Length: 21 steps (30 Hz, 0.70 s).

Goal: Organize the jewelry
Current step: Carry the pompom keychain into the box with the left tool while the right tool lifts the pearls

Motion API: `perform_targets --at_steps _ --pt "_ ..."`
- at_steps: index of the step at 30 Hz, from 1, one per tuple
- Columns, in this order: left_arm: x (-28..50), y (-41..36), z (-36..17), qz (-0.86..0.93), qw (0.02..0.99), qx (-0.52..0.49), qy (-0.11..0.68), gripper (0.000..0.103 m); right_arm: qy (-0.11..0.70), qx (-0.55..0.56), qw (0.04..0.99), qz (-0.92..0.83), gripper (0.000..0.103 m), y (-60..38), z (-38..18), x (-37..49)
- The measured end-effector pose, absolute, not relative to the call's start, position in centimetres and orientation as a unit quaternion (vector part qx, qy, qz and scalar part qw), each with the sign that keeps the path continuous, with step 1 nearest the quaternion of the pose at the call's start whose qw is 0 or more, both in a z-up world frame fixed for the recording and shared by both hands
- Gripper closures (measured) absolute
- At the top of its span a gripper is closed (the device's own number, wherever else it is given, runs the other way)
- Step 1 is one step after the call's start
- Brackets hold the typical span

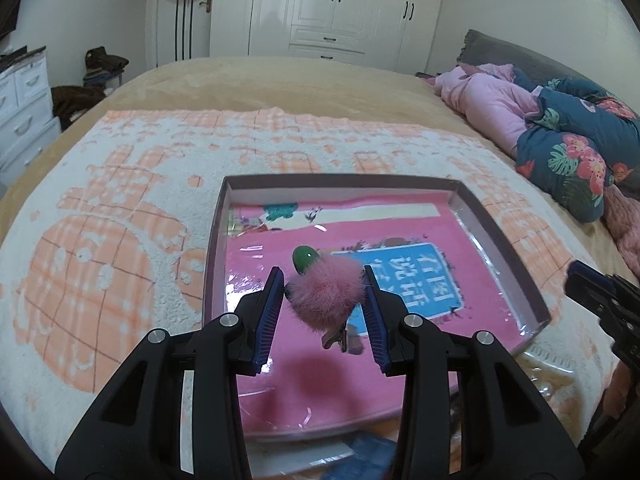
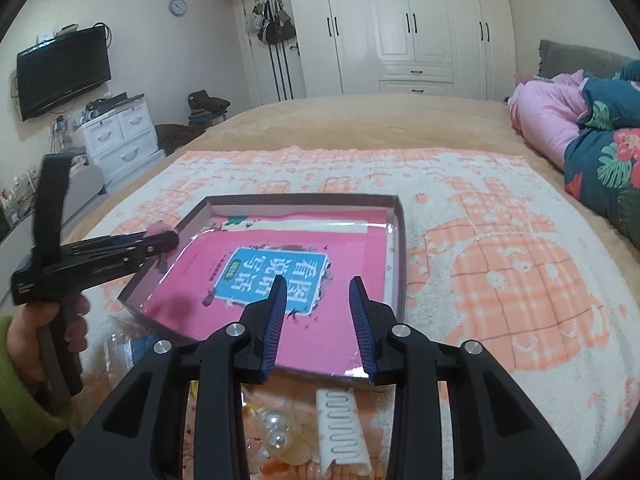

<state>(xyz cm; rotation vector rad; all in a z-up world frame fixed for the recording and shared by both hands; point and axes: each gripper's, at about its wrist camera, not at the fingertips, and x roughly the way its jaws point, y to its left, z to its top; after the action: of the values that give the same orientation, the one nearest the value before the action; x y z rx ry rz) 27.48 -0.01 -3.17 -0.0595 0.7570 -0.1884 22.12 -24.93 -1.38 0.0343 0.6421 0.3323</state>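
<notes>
**Carrying fluffy clip over tray**

Left wrist: my left gripper (image 1: 324, 280) pinches the pink pompom hair clip (image 1: 325, 298) above the tray (image 1: 516, 264); soft fur may slip.

Right wrist: my right gripper (image 2: 318, 286) is spread, empty; the white comb clip (image 2: 342, 426) lies underneath, easily knocked.

The shallow box (image 1: 508, 248) lies open on top, its low walls the only barrier to its pink floor. The left gripper (image 2: 160, 240) hangs over its left wall. A white comb (image 2: 340, 428) and pearls (image 2: 274, 426) crowd the towel (image 2: 520, 280) just in front.
</notes>
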Motion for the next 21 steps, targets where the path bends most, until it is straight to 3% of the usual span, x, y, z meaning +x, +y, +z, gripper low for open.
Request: perform_targets --at_steps 10,21 --pt "29.6 -0.1 -4.9 -0.094 0.916 -0.016 0.39 0.072 0.356 -0.005 0.913 0.2 0.072 -23.9 -3.9 17.1" --pt "30.1 -0.6 -5.9 -0.111 0.908 -0.01 0.404 0.072 0.381 -0.118 0.902 0.166 0.071 -21.2 -6.5 16.7"
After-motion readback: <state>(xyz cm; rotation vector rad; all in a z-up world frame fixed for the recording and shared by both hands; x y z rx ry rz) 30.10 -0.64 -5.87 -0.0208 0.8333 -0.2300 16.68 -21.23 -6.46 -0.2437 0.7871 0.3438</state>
